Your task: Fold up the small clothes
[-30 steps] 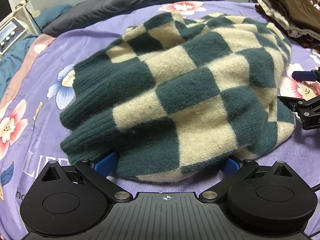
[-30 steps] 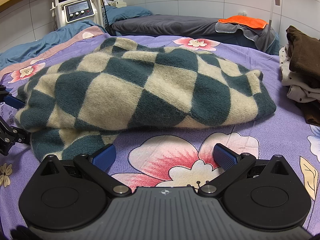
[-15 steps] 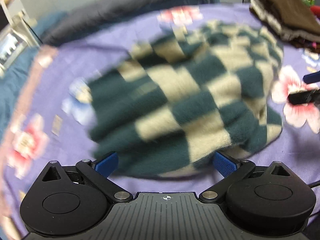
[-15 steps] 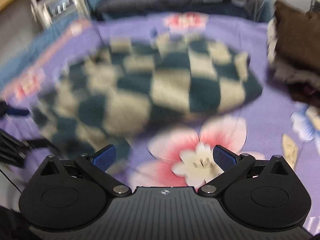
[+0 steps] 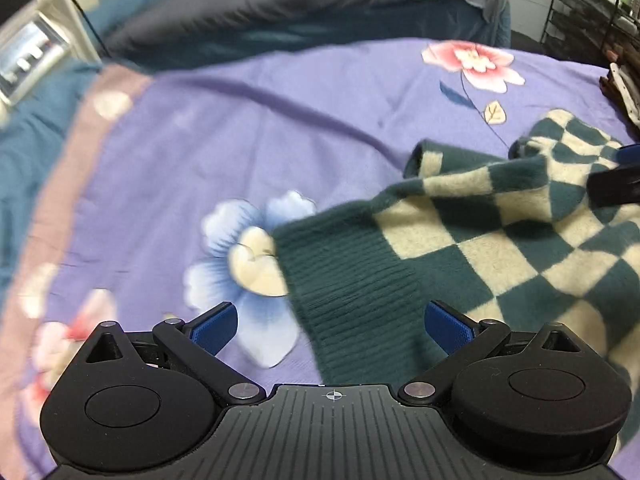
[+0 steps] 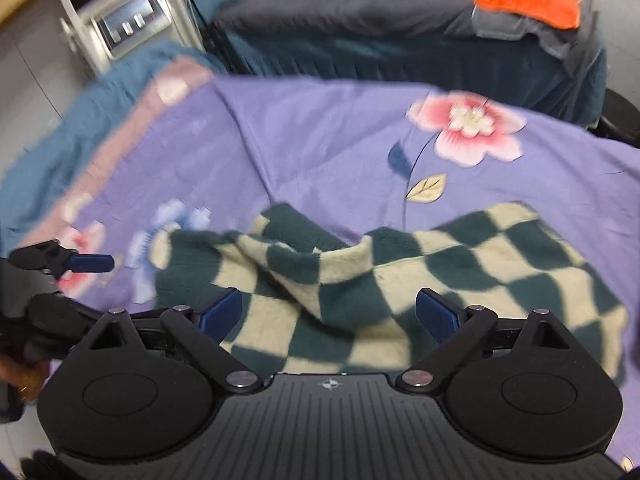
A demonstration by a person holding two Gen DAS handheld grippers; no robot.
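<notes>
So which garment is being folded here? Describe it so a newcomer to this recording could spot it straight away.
Start from the purple floral bedspread covering the bed. On its near part lies a fuzzy knit sweater, rumpled, in front of both hand-held grippers. Its dark green and cream checkerboard with a ribbed plain green hem sets it apart from the orange cloth on the far bed.

The sweater [image 5: 500,248] lies on the bed [image 5: 240,128] before me, its ribbed hem [image 5: 352,292] between the fingers of my left tongs [image 5: 328,328]. My right tongs [image 6: 329,312] hang over the sweater's near edge, left tongs at their left. Behind the bed stands a second bed [image 6: 400,32] bearing a towel [image 6: 528,2]; a machine [image 6: 124,24] stands far left.
</notes>
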